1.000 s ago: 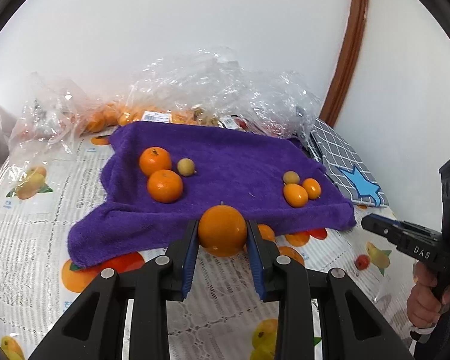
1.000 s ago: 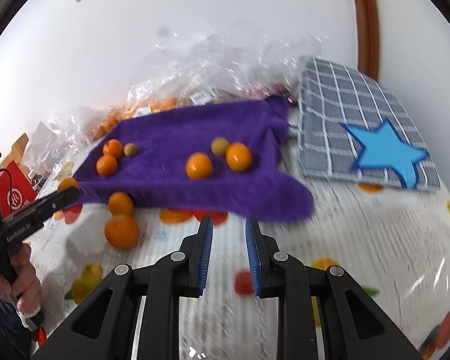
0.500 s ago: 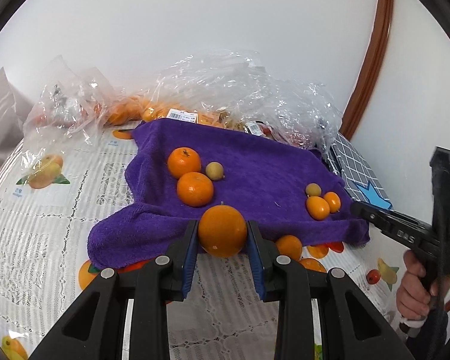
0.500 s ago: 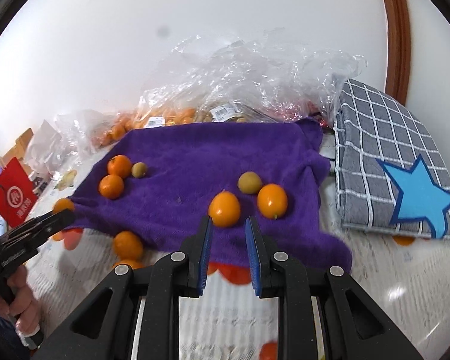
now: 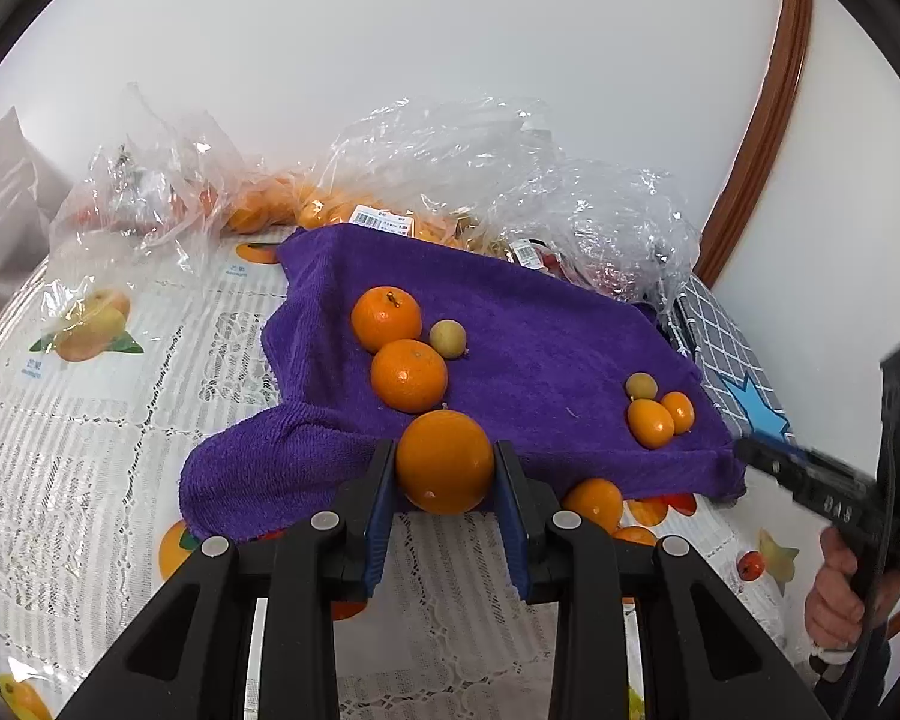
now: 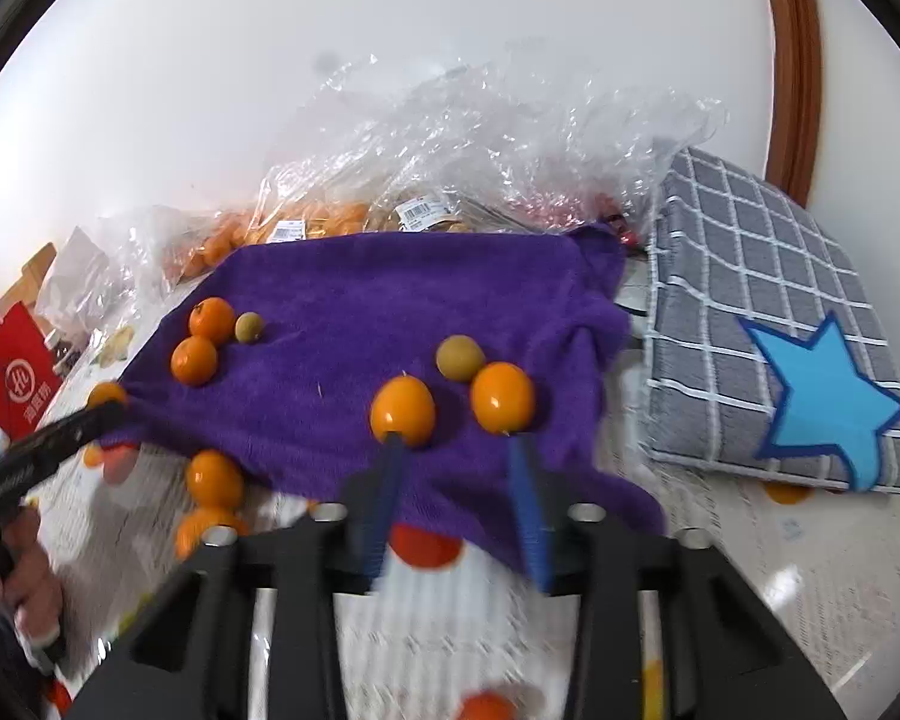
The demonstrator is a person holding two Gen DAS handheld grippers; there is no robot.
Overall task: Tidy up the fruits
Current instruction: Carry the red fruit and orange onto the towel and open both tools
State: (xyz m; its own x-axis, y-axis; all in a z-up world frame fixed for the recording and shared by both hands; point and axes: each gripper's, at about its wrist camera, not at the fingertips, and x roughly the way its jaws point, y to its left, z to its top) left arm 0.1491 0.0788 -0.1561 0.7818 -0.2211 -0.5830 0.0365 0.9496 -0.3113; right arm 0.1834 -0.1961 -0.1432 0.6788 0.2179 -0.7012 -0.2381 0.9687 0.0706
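My left gripper [image 5: 444, 468] is shut on a large orange [image 5: 444, 461], held just in front of the near edge of a purple towel [image 5: 540, 348]. On the towel lie two oranges [image 5: 408, 373] with a small yellow-green fruit [image 5: 448, 338] at the left. At the right sit two small orange kumquats [image 6: 402, 411] and a greenish fruit [image 6: 460, 357]. My right gripper [image 6: 456, 450] hovers over the towel's near edge just short of the kumquats; its jaws are opening with nothing between them. Two loose oranges [image 6: 213, 479] lie off the towel.
Crinkled clear plastic bags [image 5: 498, 180] holding more fruit line the wall behind the towel. A grey checked cushion with a blue star [image 6: 798, 360] lies to the right. A fruit-printed tablecloth [image 5: 90, 420] covers the table. A red packet [image 6: 18, 378] stands at far left.
The right gripper moved in toward the kumquats and its jaws have parted from shut. The left gripper drifted with its orange nearer the towel's edge, grip unchanged.
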